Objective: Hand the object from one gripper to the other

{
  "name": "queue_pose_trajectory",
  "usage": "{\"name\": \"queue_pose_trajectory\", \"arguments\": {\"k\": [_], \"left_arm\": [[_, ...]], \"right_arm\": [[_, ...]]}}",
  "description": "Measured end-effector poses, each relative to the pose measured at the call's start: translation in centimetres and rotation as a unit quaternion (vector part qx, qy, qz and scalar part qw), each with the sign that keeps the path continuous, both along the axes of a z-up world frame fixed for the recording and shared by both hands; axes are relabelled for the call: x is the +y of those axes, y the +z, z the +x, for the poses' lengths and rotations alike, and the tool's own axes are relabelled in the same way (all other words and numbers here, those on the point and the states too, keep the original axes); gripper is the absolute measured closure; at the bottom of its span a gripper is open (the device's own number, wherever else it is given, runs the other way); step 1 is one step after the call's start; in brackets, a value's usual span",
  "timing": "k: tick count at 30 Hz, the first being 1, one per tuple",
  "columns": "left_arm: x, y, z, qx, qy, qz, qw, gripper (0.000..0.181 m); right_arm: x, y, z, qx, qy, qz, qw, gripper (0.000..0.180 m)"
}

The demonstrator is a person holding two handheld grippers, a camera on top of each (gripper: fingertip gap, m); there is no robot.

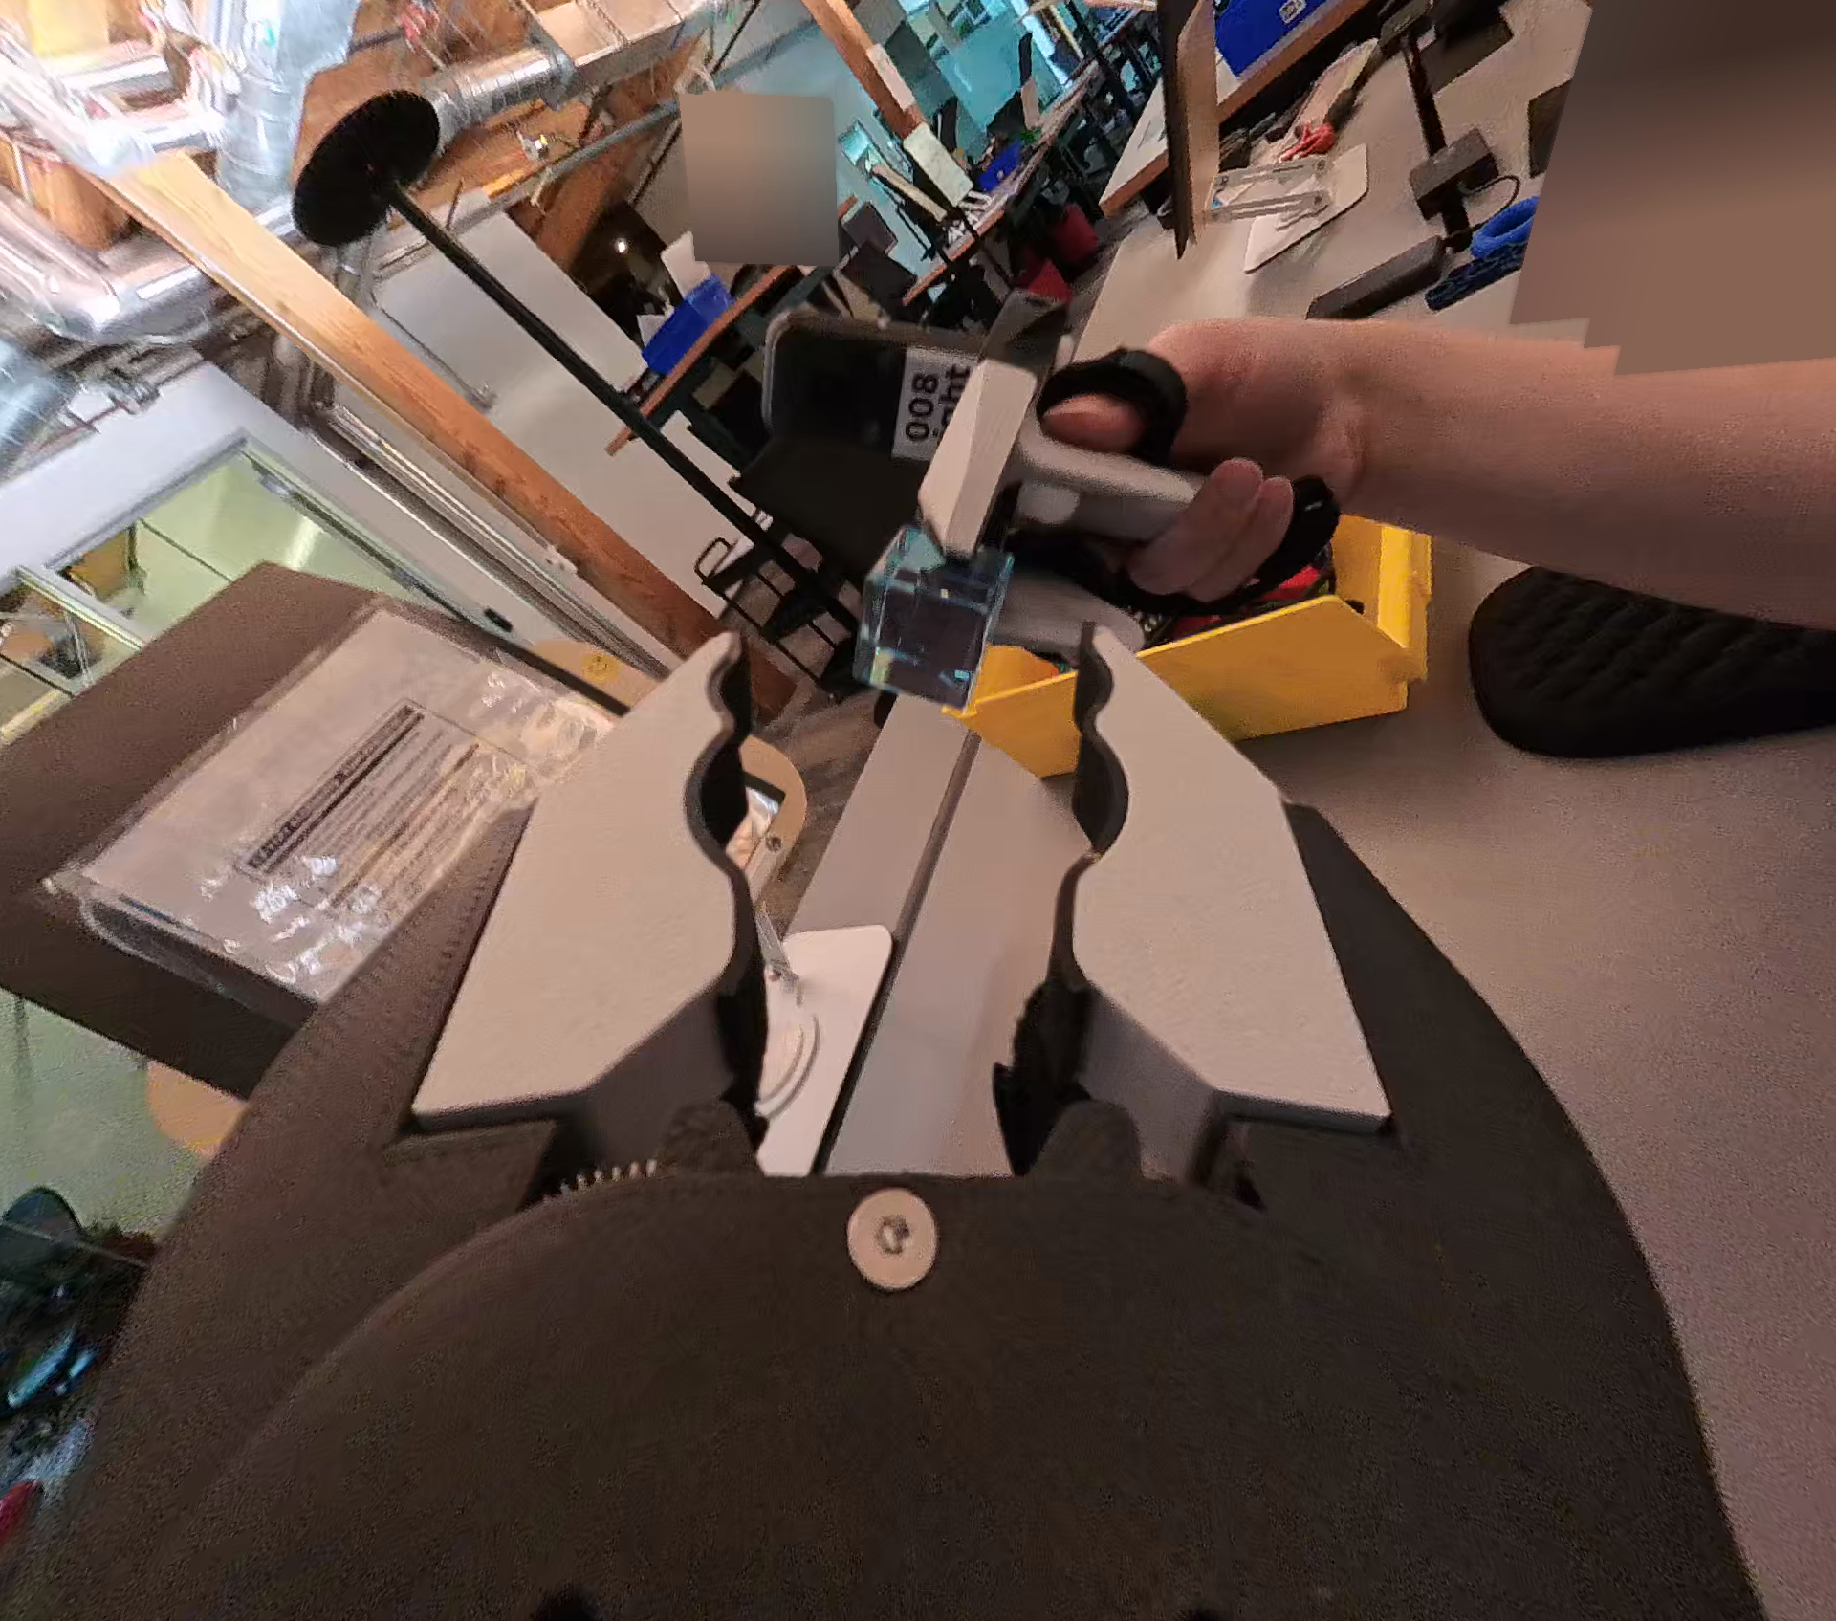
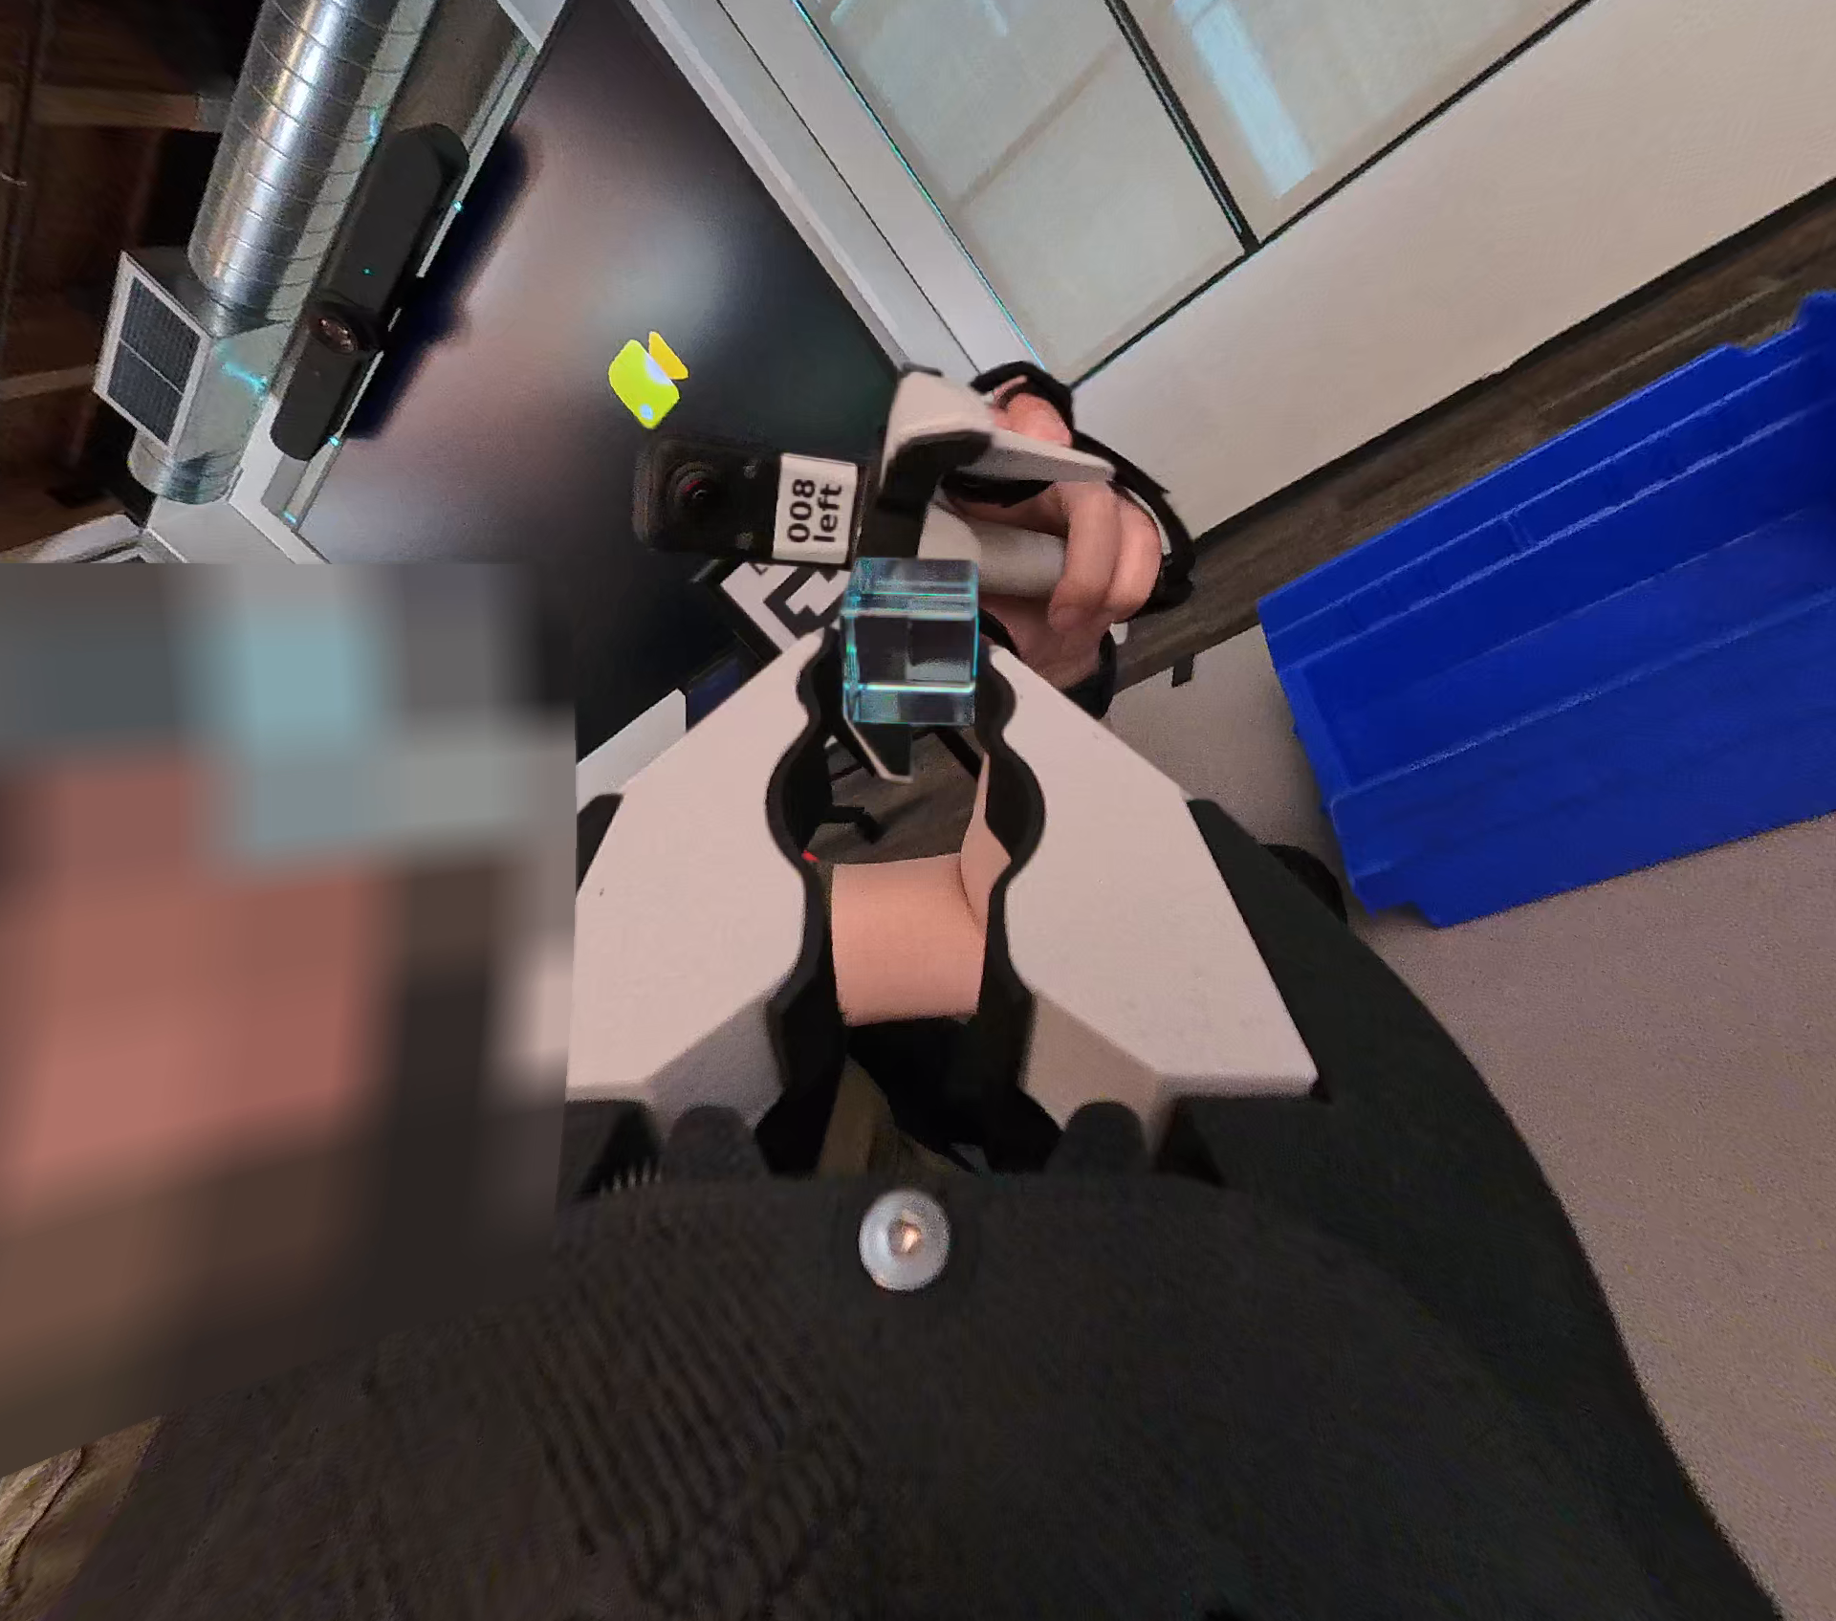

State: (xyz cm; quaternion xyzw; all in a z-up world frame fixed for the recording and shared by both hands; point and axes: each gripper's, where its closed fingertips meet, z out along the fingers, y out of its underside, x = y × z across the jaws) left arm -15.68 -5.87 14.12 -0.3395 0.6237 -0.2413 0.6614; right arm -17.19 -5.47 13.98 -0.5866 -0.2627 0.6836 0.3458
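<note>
Right gripper (image 2: 909,659) has the clear cube (image 2: 912,647) pinched at the very tips of its fingers (image 2: 1033,729), glassy block sitting square between them at twelve o'clock in the right wrist view, held up in the air and touching nothing else. Over to the left wrist view: the left gripper (image 1: 909,659) has its jaws spread wide, nothing between them, and the cube (image 1: 932,621) hangs just beyond the tips at twelve o'clock, near but apart, the right gripper (image 1: 969,570) coming in from one o'clock with the person's right hand (image 1: 1232,460) wrapped round its handle. From the right wrist view, the left gripper's camera body (image 2: 715,495) and the left hand (image 2: 1083,550) sit just behind the cube, at eleven to one o'clock. Further out: a yellow bin (image 1: 1282,659) at two o'clock on the grey table (image 1: 1590,927), a blue bin (image 2: 1550,699) at three o'clock in the other view. So by my read the handover is set up but not made; the giver grips, the receiver is lined up and gaping. What's left: bring the open jaws round the cube's free faces, close, and only then let the right one go, since that slick block could slip if the release comes early
</note>
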Motion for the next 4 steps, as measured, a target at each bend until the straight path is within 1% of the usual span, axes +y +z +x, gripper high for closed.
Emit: {"name": "queue_pose_trajectory", "arguments": {"k": [1, 4], "left_arm": [[-0.25, 0.04, 0.15, -0.002, -0.003, 0.006, 1.000, 0.120], [-0.27, -0.46, 0.60, 0.010, 0.005, 0.018, 1.000, 0.123]], "right_arm": [[-0.09, -0.16, -0.17, -0.004, 0.004, 0.000, 1.000, 0.156], [-0.31, -0.38, -0.51, -0.009, 0.011, -0.001, 1.000, 0.156]]}}
